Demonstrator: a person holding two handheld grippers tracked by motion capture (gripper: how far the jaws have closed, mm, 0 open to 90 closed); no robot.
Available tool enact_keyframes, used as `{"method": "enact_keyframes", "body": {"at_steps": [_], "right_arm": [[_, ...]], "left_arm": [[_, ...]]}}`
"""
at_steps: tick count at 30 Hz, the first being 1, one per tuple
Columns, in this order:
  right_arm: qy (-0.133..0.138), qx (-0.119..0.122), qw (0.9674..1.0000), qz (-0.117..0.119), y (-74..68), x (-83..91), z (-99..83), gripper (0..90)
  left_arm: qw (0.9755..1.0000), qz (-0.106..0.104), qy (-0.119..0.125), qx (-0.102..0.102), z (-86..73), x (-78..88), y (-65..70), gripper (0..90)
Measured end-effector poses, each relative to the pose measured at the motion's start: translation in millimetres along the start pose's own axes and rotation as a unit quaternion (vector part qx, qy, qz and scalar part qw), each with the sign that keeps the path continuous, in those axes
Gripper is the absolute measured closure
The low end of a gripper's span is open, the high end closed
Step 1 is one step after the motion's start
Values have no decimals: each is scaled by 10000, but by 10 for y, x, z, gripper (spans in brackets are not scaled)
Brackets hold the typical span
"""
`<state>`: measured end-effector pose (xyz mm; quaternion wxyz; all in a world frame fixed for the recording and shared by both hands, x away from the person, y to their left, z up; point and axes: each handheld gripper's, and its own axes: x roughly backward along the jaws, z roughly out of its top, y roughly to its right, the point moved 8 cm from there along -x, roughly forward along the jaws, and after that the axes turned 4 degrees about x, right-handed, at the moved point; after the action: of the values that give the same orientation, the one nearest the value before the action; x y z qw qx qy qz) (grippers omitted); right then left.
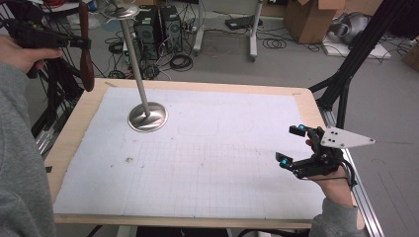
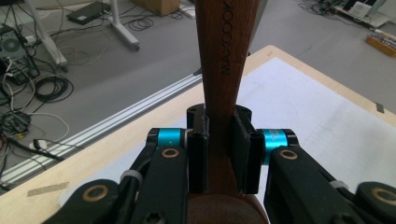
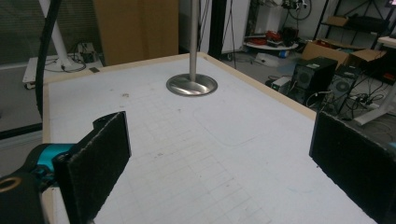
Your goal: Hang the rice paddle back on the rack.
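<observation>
The left tool (image 1: 74, 43) is pinching a dark wooden utensil (image 1: 87, 64) by its handle, up in the air off the far left corner of the surface (image 1: 79, 118), with the utensil hanging roughly upright and well clear of the white sheet; in the left gripper view you can see the pads (image 2: 197, 158) pressed flat on both sides of the wood (image 2: 222, 70). The right tool (image 1: 296, 145) sits spread wide with nothing between its pads, low over the right edge of the surface. Between them, a metal stand (image 1: 146, 116) with a round base is parked on the far left part of the sheet, also visible in the right gripper view (image 3: 192, 85).
</observation>
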<state>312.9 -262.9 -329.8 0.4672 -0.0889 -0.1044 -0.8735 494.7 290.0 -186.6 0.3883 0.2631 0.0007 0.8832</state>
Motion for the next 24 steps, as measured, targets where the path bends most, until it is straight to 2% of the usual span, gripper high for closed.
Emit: {"method": "enact_keyframes", "body": {"at_steps": [5,15,24], "right_arm": [[21,-4,10000,-21,10,15,2,40],[52,-65,9999,-87,40,40,-11,40],[22,-75,9999,-118,56,41,-26,40]], "left_arm": [[10000,-19,-89,28,-21,-33,-8,776],[9999,-94,-31,81,-8,-66,-26,776],[9999,-161,17,48,6,-119,-6,777]]}}
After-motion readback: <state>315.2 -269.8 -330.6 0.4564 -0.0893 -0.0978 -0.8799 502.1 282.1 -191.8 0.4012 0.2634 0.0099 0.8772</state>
